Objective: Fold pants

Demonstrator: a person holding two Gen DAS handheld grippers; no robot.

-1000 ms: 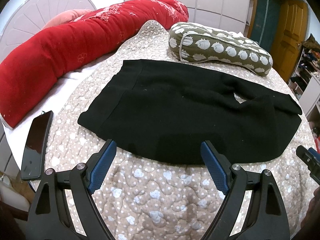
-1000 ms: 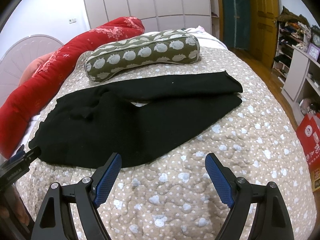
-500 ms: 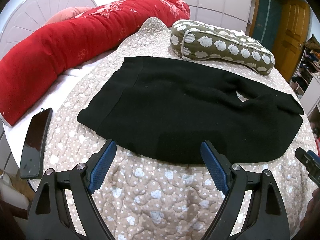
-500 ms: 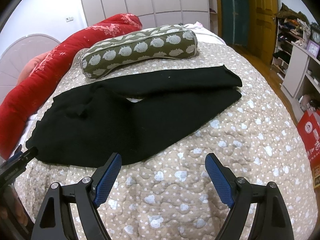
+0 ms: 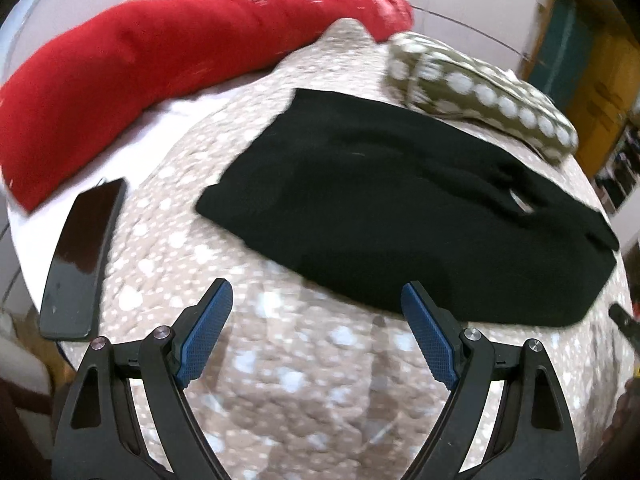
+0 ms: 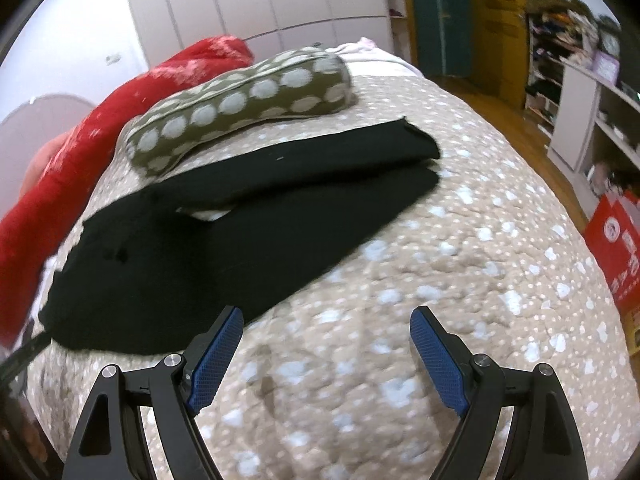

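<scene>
Black pants [image 5: 400, 216] lie flat on the beige quilted bedspread [image 5: 304, 380], waistband at the left, legs running right. In the right wrist view the pants [image 6: 224, 236] show two legs side by side, their cuffs at the far right. My left gripper [image 5: 316, 336] is open and empty, just short of the pants' near edge. My right gripper [image 6: 326, 356] is open and empty over the bedspread [image 6: 460, 260], its left finger at the pants' near edge.
A long red bolster [image 5: 160, 64] lies along the far left. An olive spotted pillow [image 6: 240, 108] lies behind the pants. A black phone [image 5: 80, 256] lies at the bed's left edge. Shelves [image 6: 592, 104] and a red box [image 6: 620, 252] stand right of the bed.
Both grippers have moved up and tilted down, so the pants now sit farther from the fingers. The left view has shifted left. The pants have not moved.
</scene>
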